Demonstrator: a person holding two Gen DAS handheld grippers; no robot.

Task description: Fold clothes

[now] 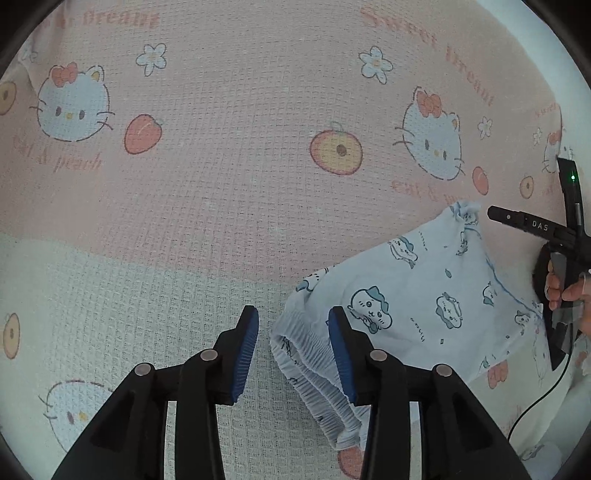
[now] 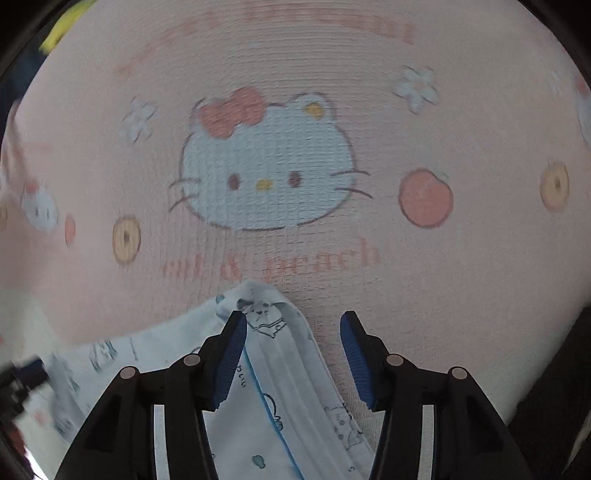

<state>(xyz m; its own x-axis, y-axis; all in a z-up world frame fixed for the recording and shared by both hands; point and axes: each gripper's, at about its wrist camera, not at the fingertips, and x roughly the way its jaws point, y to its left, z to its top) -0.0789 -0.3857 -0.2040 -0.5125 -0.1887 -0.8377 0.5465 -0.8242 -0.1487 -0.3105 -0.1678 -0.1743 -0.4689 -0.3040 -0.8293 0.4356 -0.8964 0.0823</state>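
A small pale-blue garment (image 1: 417, 295) printed with cartoon animals lies on the pink cartoon-cat bedsheet (image 1: 221, 166). Its ribbed elastic waistband (image 1: 314, 376) sits between the blue pads of my left gripper (image 1: 293, 350), which is open above it. In the right wrist view the same garment (image 2: 280, 387) shows a corner with blue stitching, lying between the fingers of my right gripper (image 2: 293, 354), also open. In the left wrist view the right gripper's black body (image 1: 565, 236) appears at the far right, held by a hand (image 1: 561, 291).
The sheet (image 2: 295, 166) covers nearly everything in view, pink with a cream band (image 1: 110, 295) near me. A thin black cable (image 1: 535, 402) trails from the right gripper. Something yellow and dark (image 2: 59, 29) lies at the top left of the right wrist view.
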